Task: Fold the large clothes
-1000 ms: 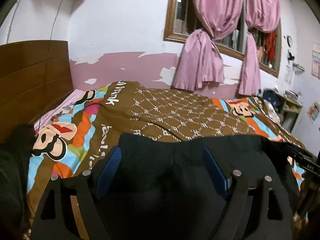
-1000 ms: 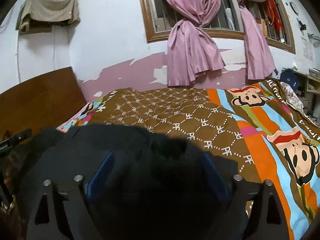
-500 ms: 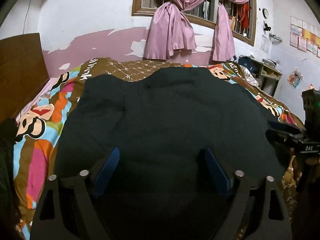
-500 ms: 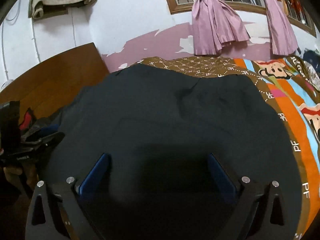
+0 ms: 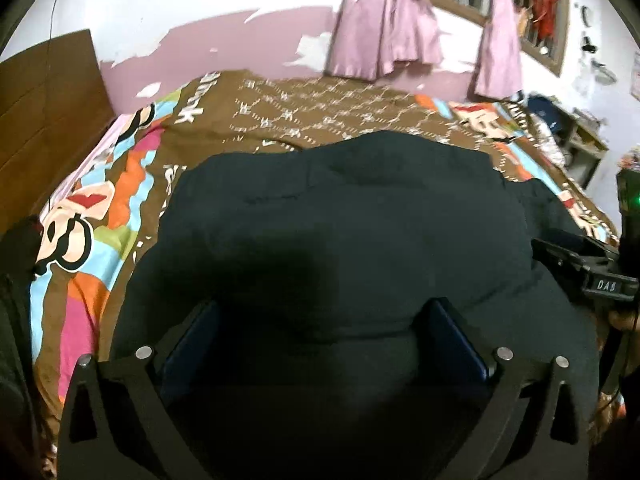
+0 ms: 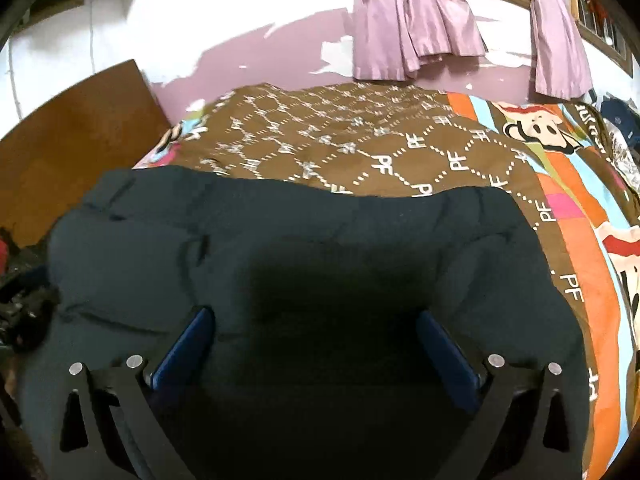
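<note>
- The dark garment lies spread on the cartoon-print bedspread, filling the near half of the bed in both wrist views; its far edge runs across the brown diamond-patterned panel.
- It looks soft and limp, with shallow puckers and a rounded, slightly puffed far edge — I judge it thick enough to carry some weight, and likely to sag or slide out of shape if lifted by one point only.
- Nothing about it seems fragile or slippery; the matte cloth should take a pinch well.
- The best holds, in my judgement, are two corners or two points well apart on one edge, so the fold line stays straight.
- The left gripper hovers low over the cloth, its jaws opening and spread wide; the garment lies between and beneath the blue pads, but they pinch nothing.
- The right gripper is the same — jaws opening, blue pads far apart, cloth below, no grip.
- Whether any fingertip brushes the fabric cannot be told.
- The right gripper also shows at the right edge of the left wrist view, beside the garment.
</note>
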A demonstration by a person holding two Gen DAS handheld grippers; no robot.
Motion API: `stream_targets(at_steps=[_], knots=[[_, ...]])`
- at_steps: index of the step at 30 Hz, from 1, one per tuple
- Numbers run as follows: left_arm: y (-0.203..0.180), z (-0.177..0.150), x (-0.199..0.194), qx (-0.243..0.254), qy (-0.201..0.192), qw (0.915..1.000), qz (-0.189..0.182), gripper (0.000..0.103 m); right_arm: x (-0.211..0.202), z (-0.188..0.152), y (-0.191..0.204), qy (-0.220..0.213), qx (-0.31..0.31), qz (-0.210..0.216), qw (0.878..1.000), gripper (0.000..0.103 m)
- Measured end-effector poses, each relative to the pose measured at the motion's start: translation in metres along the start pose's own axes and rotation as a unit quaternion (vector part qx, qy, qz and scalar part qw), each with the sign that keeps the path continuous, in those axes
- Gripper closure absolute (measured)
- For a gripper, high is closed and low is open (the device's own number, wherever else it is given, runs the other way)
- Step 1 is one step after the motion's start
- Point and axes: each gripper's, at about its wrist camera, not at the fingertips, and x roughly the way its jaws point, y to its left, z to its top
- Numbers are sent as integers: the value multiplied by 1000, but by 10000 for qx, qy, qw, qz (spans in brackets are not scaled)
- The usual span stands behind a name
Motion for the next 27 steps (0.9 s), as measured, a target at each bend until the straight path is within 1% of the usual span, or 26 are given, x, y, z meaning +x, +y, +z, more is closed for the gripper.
stream_targets(at_steps=[3, 7, 10, 18, 27], knots=[[5, 3, 14, -34, 14, 10000, -42, 1, 11, 3, -13, 1, 180, 119, 9998, 0], [18, 2, 24, -228, -4, 9992, -328, 1, 22, 2, -16, -31, 251, 189, 9995, 0], [23, 1, 26, -353, -16, 9981, -507, 1, 23, -2, -16, -124, 284, 208, 9993, 0], [17, -2, 26, -275, -185, 9984, -460, 1, 26, -8, -16, -242, 297, 187, 9991, 0], [16, -2, 30, -310, -213, 9980, -509, 1, 27, -8, -17, -222, 292, 180, 9992, 0]])
